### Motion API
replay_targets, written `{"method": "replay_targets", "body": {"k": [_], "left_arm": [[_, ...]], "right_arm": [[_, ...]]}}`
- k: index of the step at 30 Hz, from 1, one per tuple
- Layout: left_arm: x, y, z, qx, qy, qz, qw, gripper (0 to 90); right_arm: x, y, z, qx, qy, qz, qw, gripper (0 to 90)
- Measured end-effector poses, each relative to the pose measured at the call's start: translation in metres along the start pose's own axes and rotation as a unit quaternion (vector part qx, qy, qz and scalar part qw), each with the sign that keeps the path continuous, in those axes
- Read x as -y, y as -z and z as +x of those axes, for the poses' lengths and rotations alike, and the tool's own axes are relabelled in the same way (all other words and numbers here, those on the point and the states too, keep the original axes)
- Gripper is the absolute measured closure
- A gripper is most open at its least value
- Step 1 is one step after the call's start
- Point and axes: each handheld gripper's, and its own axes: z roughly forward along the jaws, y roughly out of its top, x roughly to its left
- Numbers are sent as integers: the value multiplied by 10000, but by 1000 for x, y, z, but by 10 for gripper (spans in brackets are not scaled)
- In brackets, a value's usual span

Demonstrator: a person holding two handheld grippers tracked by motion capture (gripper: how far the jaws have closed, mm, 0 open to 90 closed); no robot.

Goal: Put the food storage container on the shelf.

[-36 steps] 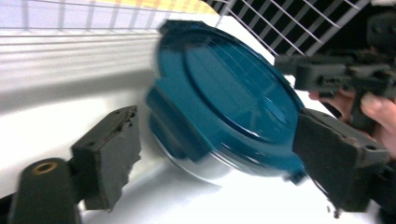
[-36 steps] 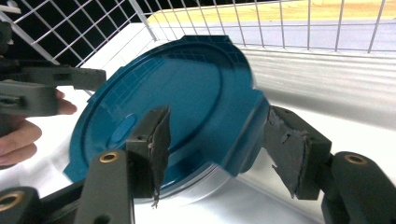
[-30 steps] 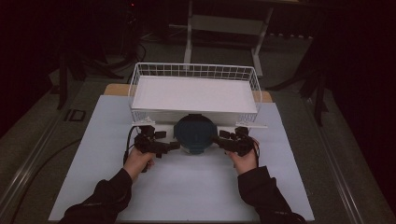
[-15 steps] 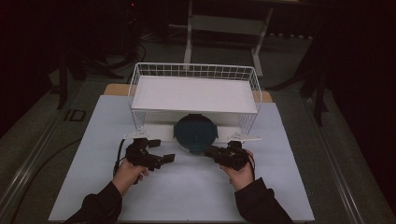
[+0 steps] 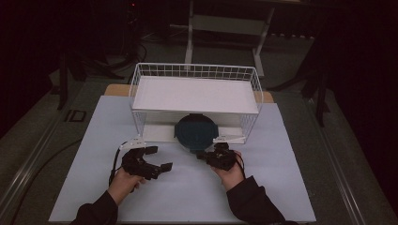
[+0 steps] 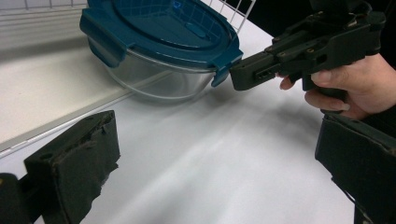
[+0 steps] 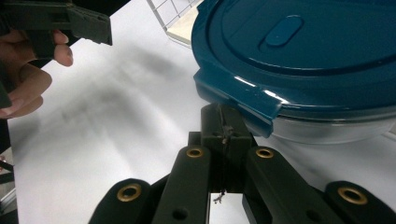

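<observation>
From the high view, my right gripper (image 5: 210, 154) sits just at the near edge of the round container (image 5: 195, 132) with the blue lid, which rests at the near opening of the white wire basket (image 5: 256, 89), half under its shelf, on the white table (image 5: 281, 187). My left gripper (image 5: 152, 159) lies apart to the left, jaws spread, nothing between them. In the left gripper view, my own black pads (image 6: 74, 168) stand wide over bare table, and far off the right gripper's tip touches the lid's clasp (image 6: 226, 63) on the glass container (image 6: 159, 79). In the right gripper view, my jaws have just been closing and now meet flat, nothing pinched, their tip tucked under the lid's clasp (image 7: 243, 100).
</observation>
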Motion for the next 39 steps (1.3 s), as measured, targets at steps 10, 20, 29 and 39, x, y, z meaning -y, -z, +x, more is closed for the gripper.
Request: {"method": "replay_targets", "body": {"k": [10, 20, 29, 39], "left_arm": [[2, 0, 1, -14, -10, -28, 10000, 0], [4, -1, 1, -32, -38, -21, 10000, 0], [4, 0, 0, -47, -82, -38, 9999, 1], [5, 2, -5, -33, -186, -36, 9998, 0]], "right_arm": [[-12, -10, -12, 238, -53, -74, 9997, 900], [-25, -19, -26, 471, -172, -133, 9987, 900], [-30, -20, -30, 497, -244, -195, 9983, 861], [-16, -3, -10, 227, -36, -421, 9989, 374]]}}
